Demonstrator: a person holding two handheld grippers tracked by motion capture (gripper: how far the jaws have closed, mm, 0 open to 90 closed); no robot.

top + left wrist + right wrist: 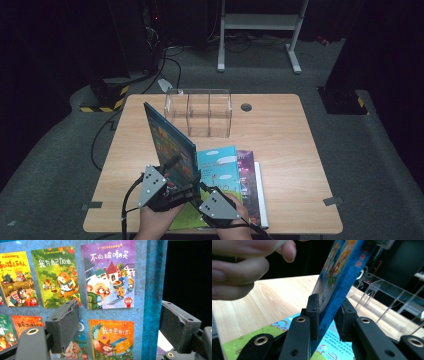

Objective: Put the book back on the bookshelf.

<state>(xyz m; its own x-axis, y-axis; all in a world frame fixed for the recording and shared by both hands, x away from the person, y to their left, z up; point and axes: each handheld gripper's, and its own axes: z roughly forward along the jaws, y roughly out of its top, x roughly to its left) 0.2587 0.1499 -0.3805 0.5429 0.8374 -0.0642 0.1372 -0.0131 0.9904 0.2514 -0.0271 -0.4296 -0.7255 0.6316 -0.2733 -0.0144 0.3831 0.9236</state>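
Observation:
A blue picture book point(167, 137) stands tilted on its lower edge above a stack of books lying flat at the table's front. My right gripper point(196, 181) is shut on its lower edge; in the right gripper view both pads of my right gripper point(328, 307) press the blue book point(339, 272) from either side. My left gripper point(175, 167) is just left of it, and its jaws point(120, 315) stand wide apart in front of the book's back cover point(107, 277), which shows several small cover pictures. Nothing is pinched between them.
The flat stack has a cyan-and-green book point(220, 167) on top, with a purple book point(248, 175) under it. A clear acrylic organiser point(200, 112) with three compartments stands at the back of the wooden table point(290, 150). A person's hand point(239, 270) is close on the left.

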